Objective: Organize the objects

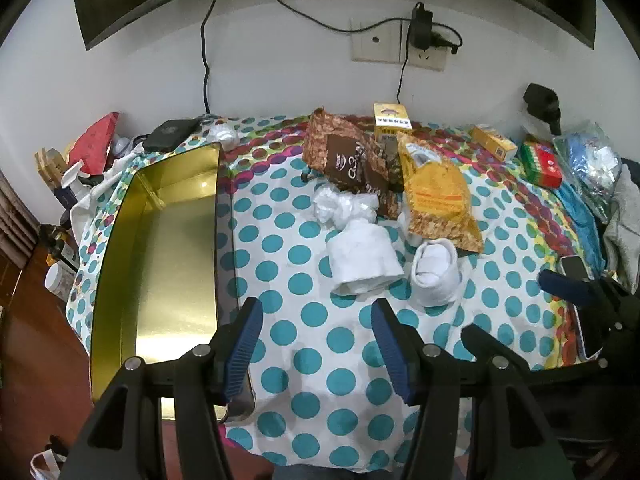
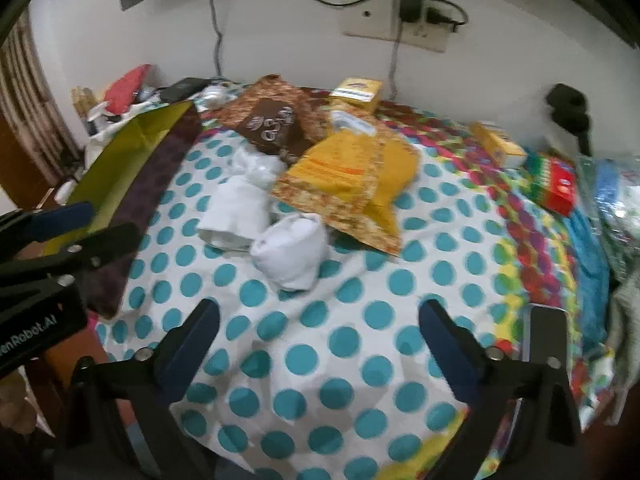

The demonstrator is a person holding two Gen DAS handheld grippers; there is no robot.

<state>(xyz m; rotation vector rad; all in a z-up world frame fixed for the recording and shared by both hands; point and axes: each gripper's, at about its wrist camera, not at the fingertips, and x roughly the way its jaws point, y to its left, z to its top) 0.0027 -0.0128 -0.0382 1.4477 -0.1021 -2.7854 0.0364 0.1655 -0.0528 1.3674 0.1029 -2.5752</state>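
Reading "enRobot.AI" on left gripper (image 2: 52, 220) body.

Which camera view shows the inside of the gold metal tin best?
The left wrist view: the gold rectangular metal tin shows its whole bare floor. The right wrist view shows only its tilted inner wall, blurred.

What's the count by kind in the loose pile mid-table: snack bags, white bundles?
Snack bags: 2, brown bag and yellow bag
Rolled white socks: 2
Crumpled white plastic: 1
Total: 5
Gold tin: nothing inside.
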